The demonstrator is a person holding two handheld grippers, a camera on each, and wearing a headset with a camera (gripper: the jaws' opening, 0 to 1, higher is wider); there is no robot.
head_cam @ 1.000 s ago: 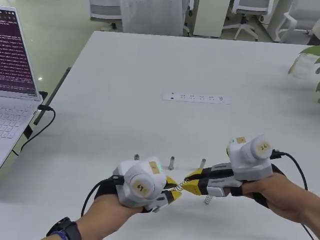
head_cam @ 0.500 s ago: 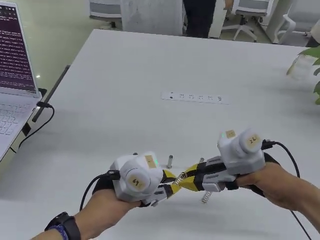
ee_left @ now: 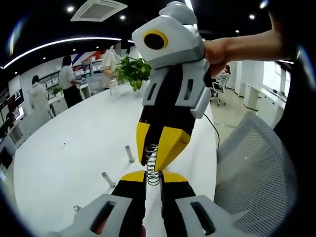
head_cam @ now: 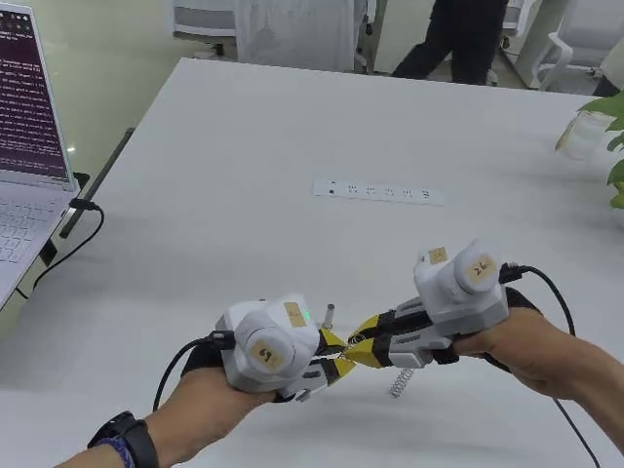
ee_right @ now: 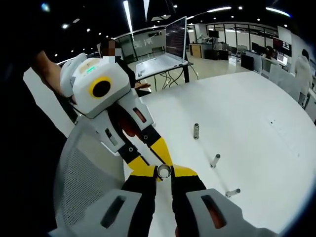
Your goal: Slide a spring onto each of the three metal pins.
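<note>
Nearest: left gripper [ee_left: 153,176] and right gripper [ee_right: 164,174] tip to tip over near table [head_cam: 244,175] edge. Each pinches 1 end of same spring [ee_left: 152,162], held off tabletop between them. 2nd spring [head_cam: 400,382] just beneath right gripper, unheld. Just beyond: 3 metal pins [ee_right: 215,160] in row on tabletop, apart from both grippers. Mid-table: power strip [head_cam: 378,192]. Far left: open laptop [head_cam: 24,146].

Left tool [head_cam: 336,357] and right tool [head_cam: 357,352] are white, jaws yellow-black.

Open-plan office: white desk [head_cam: 292,127], swivel chairs [head_cam: 570,44], laptop [head_cam: 29,107], potted plant [ee_left: 132,71].
</note>
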